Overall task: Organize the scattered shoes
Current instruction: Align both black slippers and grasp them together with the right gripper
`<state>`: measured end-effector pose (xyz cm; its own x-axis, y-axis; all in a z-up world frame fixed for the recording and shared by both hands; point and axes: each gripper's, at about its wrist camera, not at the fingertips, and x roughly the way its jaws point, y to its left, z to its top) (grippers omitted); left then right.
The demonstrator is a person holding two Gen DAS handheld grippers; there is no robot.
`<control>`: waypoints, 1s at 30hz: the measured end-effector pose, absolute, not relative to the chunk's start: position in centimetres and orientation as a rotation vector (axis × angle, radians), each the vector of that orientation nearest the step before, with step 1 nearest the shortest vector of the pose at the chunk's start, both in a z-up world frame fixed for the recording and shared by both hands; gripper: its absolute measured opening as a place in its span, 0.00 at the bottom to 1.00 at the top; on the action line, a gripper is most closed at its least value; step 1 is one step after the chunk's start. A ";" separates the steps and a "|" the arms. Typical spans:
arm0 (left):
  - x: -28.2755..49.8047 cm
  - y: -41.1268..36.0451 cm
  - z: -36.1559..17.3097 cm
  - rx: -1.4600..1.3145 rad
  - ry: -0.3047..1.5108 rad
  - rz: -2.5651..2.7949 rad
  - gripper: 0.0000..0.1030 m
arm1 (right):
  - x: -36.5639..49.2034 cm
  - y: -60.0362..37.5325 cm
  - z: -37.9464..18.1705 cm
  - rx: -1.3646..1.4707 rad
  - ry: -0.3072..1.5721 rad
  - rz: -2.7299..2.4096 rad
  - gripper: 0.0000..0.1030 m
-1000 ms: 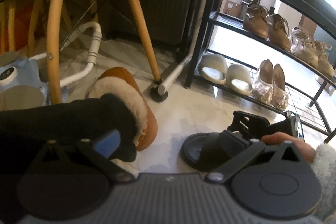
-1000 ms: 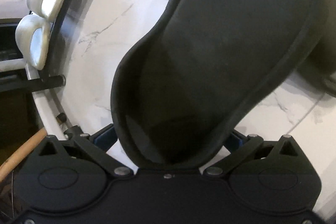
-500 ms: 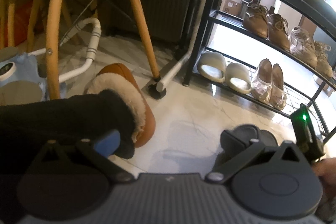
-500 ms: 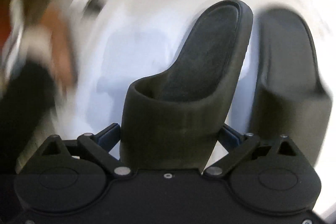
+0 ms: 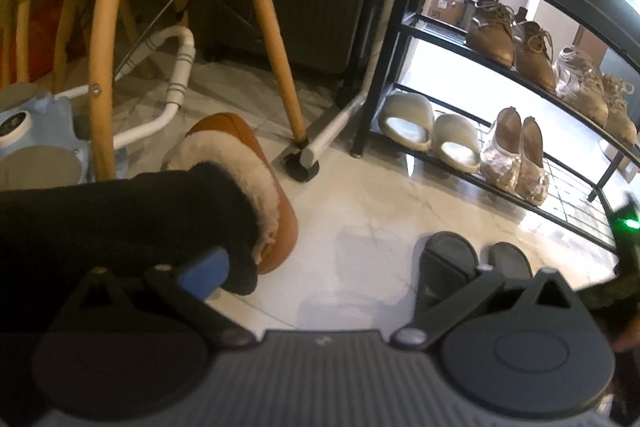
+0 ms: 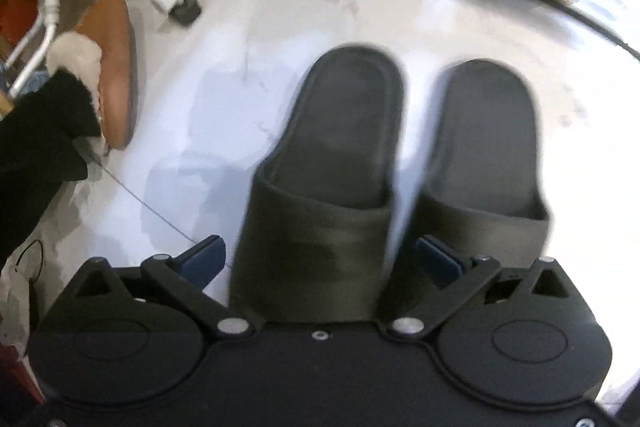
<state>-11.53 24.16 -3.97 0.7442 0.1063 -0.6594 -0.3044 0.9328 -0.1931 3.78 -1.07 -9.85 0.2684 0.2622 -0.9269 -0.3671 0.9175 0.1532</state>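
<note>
Tan suede and pale fleece lining are seen on the slipper at ten o'clock, worn over a black sock. Two matte black slides are set side by side at centre, toes toward six o'clock. The right gripper is spread wide around the near slide, unclamped. White marble floor is shown; a black shoe rack stands at two o'clock. The left gripper is seen open, empty.

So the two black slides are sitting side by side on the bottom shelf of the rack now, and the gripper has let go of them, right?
Not quite. The two black slides do sit side by side, and the right gripper is open, but the right wrist view shows them on the white floor in front of the rack, not on its shelf.
</note>
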 end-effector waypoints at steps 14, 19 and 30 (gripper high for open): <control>-11.3 22.3 -4.1 -0.222 0.709 0.212 0.99 | -9.7 -1.7 -16.3 -0.408 0.749 0.367 1.00; -11.1 22.7 -4.4 -0.240 0.724 0.246 0.99 | -7.5 -3.4 -18.0 -0.136 0.881 0.282 1.00; -11.0 22.7 -4.9 -0.245 0.752 0.238 0.99 | -6.2 -3.1 -20.8 -0.076 0.744 0.204 1.00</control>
<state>-10.97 22.70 -4.89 0.7062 0.1251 -0.6969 -0.2990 0.9449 -0.1333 -6.23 -3.05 -20.81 0.7170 0.1572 -0.6791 -0.2108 0.9775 0.0037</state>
